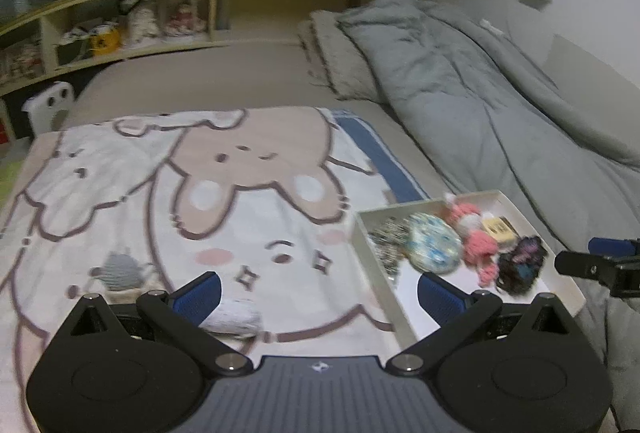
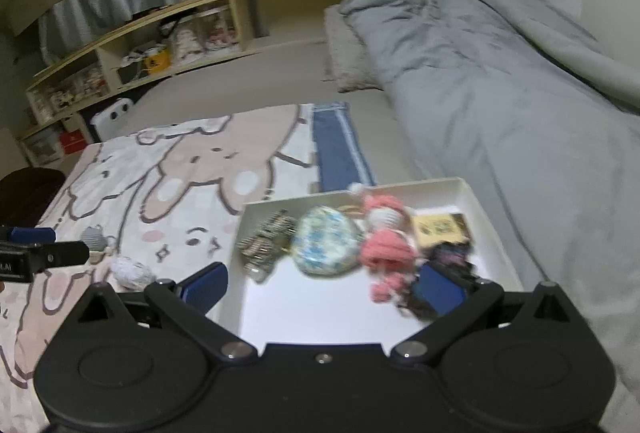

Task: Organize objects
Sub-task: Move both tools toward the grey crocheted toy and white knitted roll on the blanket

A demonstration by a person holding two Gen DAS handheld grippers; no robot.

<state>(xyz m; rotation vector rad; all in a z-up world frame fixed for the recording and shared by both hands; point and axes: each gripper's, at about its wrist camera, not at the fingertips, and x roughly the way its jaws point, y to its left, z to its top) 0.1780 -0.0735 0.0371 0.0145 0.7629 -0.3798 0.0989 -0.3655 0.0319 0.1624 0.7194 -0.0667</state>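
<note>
A white tray (image 1: 380,265) (image 2: 472,193) lies on the cartoon blanket. It holds a striped trinket (image 2: 266,237), a blue-white pouch (image 2: 326,245), a pink knitted doll (image 2: 386,241), a yellow card (image 2: 438,229) and a dark scrunchie (image 2: 452,257). A white-grey knitted ball (image 1: 234,317) (image 2: 132,271) and a small grey knitted toy (image 1: 120,269) (image 2: 94,237) lie on the blanket left of the tray. My left gripper (image 1: 318,293) is open and empty, its left finger next to the ball. My right gripper (image 2: 324,287) is open and empty over the tray's near end.
A grey duvet (image 1: 480,105) runs along the bed's right side by the wall. A wooden shelf unit (image 1: 120,21) with boxes and bags stands behind the bed. A white device (image 1: 50,105) sits at the bed's left edge.
</note>
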